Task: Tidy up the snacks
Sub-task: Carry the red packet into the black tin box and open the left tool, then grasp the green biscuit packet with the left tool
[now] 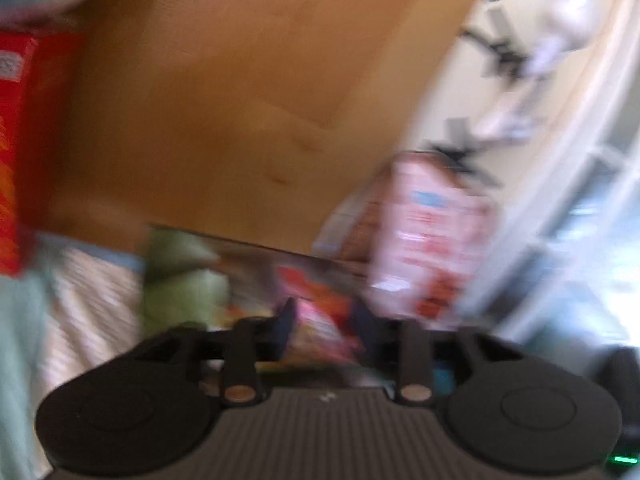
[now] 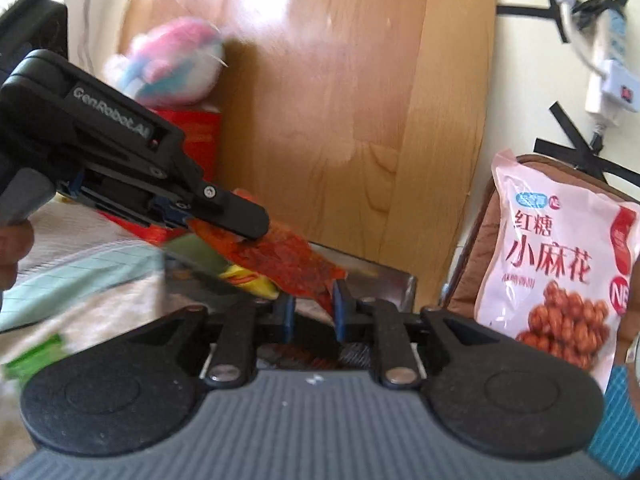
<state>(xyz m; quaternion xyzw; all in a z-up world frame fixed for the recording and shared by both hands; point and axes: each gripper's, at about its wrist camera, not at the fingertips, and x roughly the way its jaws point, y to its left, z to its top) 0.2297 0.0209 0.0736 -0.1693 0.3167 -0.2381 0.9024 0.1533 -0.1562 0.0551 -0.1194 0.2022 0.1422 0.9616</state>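
Observation:
In the right wrist view my left gripper (image 2: 244,232) comes in from the left, shut on one end of a red spicy snack packet (image 2: 288,260). It holds the packet over a metal tray (image 2: 396,280) with a yellow packet (image 2: 248,280) in it. My right gripper (image 2: 314,308) sits just below the packet's lower end, jaws a little apart, nothing clearly held. The left wrist view is blurred; the left gripper (image 1: 324,324) has a pink-red packet (image 1: 316,328) between its fingers.
A pink bag of brown-sugar twists (image 2: 560,264) leans on a brown cushion at right. A wooden board (image 2: 340,100) stands behind the tray. A red box (image 2: 192,136) and a plush toy (image 2: 172,60) sit at left. Cloth covers the surface (image 2: 80,280).

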